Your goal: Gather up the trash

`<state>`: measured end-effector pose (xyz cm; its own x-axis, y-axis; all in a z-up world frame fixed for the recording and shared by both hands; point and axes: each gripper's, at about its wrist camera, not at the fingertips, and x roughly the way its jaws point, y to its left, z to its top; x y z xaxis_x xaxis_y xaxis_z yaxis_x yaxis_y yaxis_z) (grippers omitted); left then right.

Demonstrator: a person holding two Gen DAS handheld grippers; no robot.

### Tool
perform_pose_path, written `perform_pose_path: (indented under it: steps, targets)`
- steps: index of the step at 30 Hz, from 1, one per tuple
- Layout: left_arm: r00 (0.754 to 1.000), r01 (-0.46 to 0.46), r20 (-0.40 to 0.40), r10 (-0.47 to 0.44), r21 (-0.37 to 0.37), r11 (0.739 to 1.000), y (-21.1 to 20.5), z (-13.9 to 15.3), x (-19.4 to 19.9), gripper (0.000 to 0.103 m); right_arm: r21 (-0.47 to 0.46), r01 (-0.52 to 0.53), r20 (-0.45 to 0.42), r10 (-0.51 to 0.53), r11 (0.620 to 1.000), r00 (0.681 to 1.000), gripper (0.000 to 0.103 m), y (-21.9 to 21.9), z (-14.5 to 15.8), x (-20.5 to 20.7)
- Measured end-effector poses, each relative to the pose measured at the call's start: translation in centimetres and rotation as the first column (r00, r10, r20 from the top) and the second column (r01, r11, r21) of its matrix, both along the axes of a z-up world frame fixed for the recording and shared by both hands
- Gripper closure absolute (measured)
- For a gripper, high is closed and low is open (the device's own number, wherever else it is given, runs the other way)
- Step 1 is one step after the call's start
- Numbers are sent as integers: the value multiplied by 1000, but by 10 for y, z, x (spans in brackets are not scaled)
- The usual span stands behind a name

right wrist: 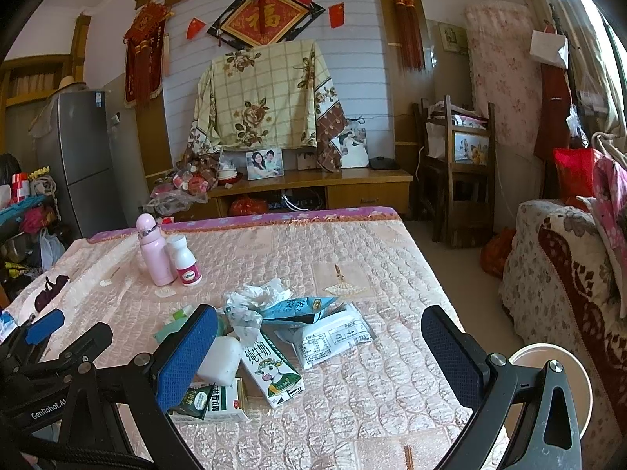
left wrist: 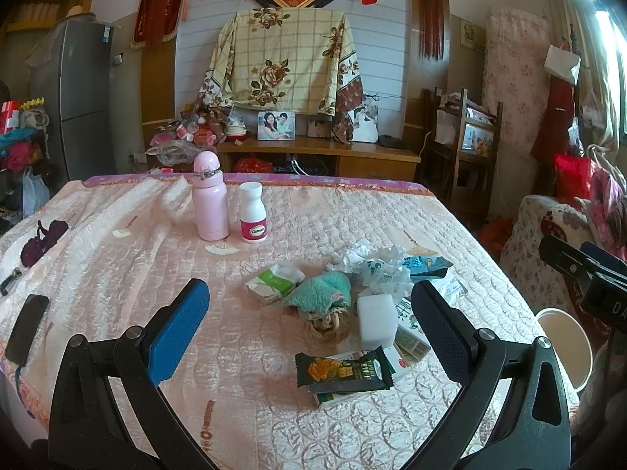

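Both grippers hang wide apart and empty over the bed: the left gripper (left wrist: pixel 309 321) frames the litter, the right gripper (right wrist: pixel 319 346) spreads above it. Pink quilted bedspread (left wrist: pixel 117 243) covers the surface. Near its right edge lies the trash pile: dark cracker wrapper (left wrist: pixel 343 370), white foam block (left wrist: pixel 376 319), milk carton (right wrist: pixel 272 370), crumpled tissue (right wrist: pixel 254 299). Farther left stand a pink flask (left wrist: pixel 209 199) and pill bottle (left wrist: pixel 252 213). A white bin (right wrist: pixel 556 376) sits right of the bed.
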<state>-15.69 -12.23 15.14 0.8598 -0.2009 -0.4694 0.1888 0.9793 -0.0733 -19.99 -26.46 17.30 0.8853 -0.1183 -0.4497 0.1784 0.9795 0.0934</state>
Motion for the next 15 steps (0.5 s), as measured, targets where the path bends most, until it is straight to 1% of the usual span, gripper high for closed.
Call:
perform_pose_path:
  steps: [11,15]
  targets:
    - [1000,-7,-23,7,-2,1000,0,-11,7,1,-2,-6,-27,6,1000,1000,0,2,-7,5]
    - [999,-11,-30,11,0,1000,0,-14,8,1,-24,-12,-34,11,1000,999,0,6,-9,7]
